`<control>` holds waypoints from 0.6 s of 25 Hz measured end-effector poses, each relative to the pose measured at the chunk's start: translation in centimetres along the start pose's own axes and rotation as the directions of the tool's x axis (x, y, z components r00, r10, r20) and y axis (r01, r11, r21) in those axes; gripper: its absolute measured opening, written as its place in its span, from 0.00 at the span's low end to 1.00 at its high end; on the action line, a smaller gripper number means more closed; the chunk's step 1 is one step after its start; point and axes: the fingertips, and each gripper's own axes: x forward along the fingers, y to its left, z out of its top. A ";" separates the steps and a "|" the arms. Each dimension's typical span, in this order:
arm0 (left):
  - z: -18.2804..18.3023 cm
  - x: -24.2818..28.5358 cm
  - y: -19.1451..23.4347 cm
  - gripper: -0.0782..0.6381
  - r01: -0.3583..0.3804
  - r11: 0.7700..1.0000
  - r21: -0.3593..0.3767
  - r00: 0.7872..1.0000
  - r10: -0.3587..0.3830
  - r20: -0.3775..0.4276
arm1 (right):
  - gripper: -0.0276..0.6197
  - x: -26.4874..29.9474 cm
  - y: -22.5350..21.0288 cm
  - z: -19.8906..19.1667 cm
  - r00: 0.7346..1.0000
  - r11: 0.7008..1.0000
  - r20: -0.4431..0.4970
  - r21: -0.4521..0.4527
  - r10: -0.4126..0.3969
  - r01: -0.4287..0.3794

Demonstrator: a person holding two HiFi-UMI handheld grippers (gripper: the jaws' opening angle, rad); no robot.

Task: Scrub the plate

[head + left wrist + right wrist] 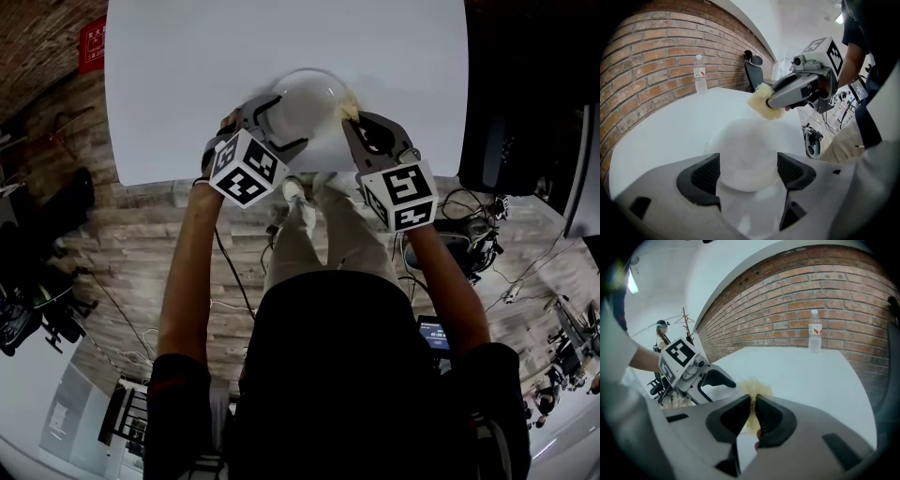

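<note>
Left tool: jaws wide, straddling the near rim of the white round plate; pad contact cannot be told.
Plate position: lower centre of the left gripper view, flat on the white surface.
Right tool: jaws narrow, clamped on the pale yellow fibrous scrub pad.
Pad position: at the plate's far rim.
Technique: brace the rim; press the pad flat; scrub in overlapping circles under moderate pressure.
</note>
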 end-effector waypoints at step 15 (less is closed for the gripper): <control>-0.1 -0.2 0.2 0.62 0.002 1.000 0.000 1.000 -0.002 -0.019 | 0.11 1.6 1.0 2.0 0.996 0.978 -0.042 -0.189 0.084 -0.090</control>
